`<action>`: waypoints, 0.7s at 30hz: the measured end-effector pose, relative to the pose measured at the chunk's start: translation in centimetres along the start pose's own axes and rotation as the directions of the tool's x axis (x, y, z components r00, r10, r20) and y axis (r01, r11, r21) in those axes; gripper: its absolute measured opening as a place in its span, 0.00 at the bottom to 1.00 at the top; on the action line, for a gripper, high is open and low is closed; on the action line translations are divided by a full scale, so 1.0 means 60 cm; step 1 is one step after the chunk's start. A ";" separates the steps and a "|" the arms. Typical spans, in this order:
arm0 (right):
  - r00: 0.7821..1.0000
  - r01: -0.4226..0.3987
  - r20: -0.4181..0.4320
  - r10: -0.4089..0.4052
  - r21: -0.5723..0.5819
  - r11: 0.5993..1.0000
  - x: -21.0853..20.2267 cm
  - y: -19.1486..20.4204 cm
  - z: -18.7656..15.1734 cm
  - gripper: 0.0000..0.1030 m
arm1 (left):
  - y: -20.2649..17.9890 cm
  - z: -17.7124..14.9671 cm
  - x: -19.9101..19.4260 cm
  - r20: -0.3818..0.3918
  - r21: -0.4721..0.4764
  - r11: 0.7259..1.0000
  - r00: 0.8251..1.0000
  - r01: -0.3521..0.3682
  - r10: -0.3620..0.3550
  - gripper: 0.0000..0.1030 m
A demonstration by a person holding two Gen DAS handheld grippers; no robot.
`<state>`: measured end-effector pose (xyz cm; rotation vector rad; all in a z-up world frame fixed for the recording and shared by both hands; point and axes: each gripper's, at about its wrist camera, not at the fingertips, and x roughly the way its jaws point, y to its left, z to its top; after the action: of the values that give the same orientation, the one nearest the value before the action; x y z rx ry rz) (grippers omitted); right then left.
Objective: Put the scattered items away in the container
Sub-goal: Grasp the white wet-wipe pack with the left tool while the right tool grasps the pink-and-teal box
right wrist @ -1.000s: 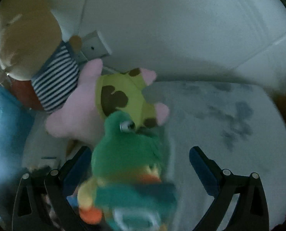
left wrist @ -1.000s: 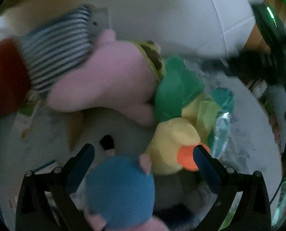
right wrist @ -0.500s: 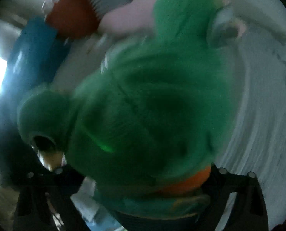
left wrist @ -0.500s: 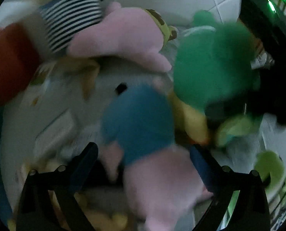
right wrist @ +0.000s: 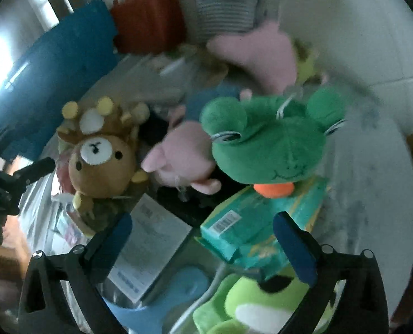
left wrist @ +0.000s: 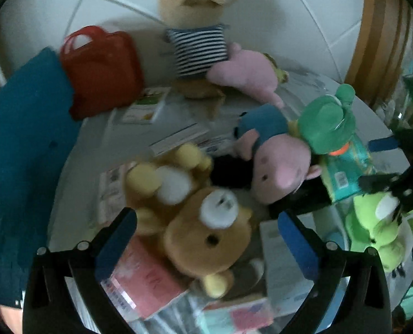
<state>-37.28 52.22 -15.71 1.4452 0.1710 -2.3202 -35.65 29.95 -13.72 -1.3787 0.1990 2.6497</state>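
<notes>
Both claws hang over a crowded heap of soft toys and packets. The left claw (left wrist: 206, 239) is spreading its jaws, with the brown bear plush (left wrist: 206, 239) below and between the blue pads but not pressed by them. The right claw (right wrist: 203, 239) is likewise opening; a teal packet (right wrist: 250, 228) and a white leaflet (right wrist: 150, 242) lie under its gap, and neither is pinched. So nothing is being carried at this moment.

The toys sit on a pale grey surface, seemingly a bed or mat (left wrist: 312, 83) against a tiled wall; which it is I cannot tell. Far back stand a red bag (left wrist: 100, 69), a striped-shirt plush (left wrist: 195, 50) and a pink plush (left wrist: 248, 69) leaning beside it. Nearer, a pink pig in a blue top (left wrist: 273, 153) lies against a dark green frog plush (right wrist: 270, 144), which rests on the teal packet. At the near right lies a lime-green frog plush (left wrist: 378, 233). Papers and a pink packet (left wrist: 148, 281) are strewn under the bear.

No container can be picked out with certainty: the red bag is a candidate, and a shiny film at the near edge could be a bag's rim, but it is too blurred to say. Judging from this, the tidying looks far from finished. Most toys and all the papers remain loose, and the next pick seems likely to be the bear or the teal packet.
</notes>
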 end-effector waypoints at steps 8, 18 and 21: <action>0.989 0.126 0.083 -0.126 0.000 0.992 -0.023 0.089 -0.024 1.00 | 0.059 -0.081 -0.019 -0.027 -0.061 0.998 1.000 0.006 -0.008 1.00; 0.992 -0.002 0.129 -0.014 0.119 0.993 0.014 0.168 -0.050 1.00 | 0.155 -0.177 -0.005 -0.078 -0.139 0.990 0.997 -0.028 0.017 1.00; 0.994 -0.081 0.085 0.074 0.081 0.993 0.042 0.211 -0.063 1.00 | 0.166 -0.204 -0.004 -0.083 -0.118 0.993 0.997 -0.015 0.005 1.00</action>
<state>-30.11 41.16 -18.35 1.3680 -0.0061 -2.3430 -27.64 17.91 -20.02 -1.5281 0.0580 2.6542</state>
